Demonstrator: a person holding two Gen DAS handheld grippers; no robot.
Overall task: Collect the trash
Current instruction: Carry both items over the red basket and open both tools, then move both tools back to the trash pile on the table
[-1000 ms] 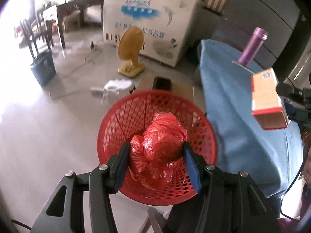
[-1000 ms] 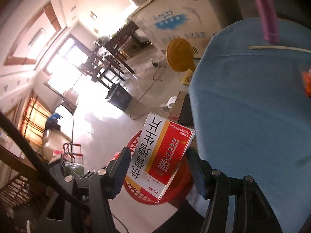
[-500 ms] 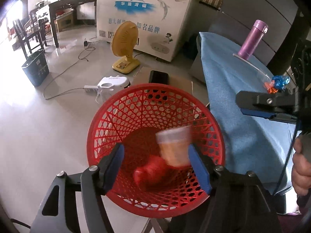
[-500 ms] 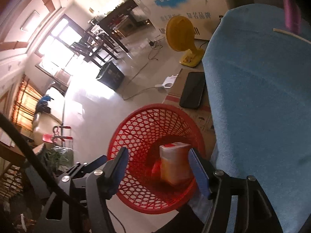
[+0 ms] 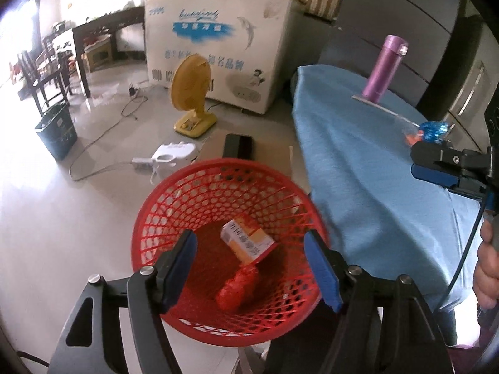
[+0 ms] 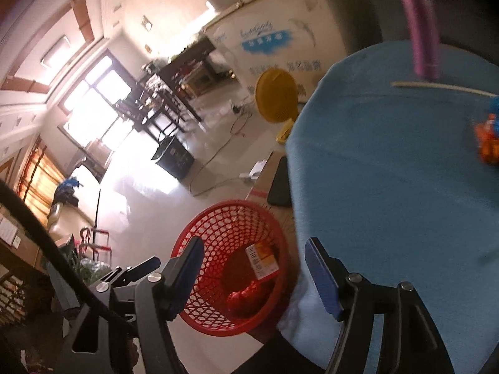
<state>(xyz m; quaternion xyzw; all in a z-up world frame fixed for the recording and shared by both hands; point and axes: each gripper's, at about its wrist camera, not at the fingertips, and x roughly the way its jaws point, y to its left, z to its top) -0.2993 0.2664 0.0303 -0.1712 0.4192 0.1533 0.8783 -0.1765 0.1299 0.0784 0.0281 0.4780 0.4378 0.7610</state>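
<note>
A red mesh basket stands on the floor beside the blue-clothed table. Inside lie a crumpled red plastic bag and an orange-and-white box. My left gripper is open and empty, above the basket. My right gripper is open and empty, over the basket and the table edge; the box and bag show below it. A blue and orange wrapper lies on the table, also in the right wrist view.
A purple flask and a thin stick are on the table. On the floor are a yellow fan, a white power strip, a black phone on cardboard, a dark bin and a white freezer.
My left gripper opened and the red bag dropped into the basket. My right gripper opened and the box fell in too, settling on the bottom. Both grippers drew back slightly.
</note>
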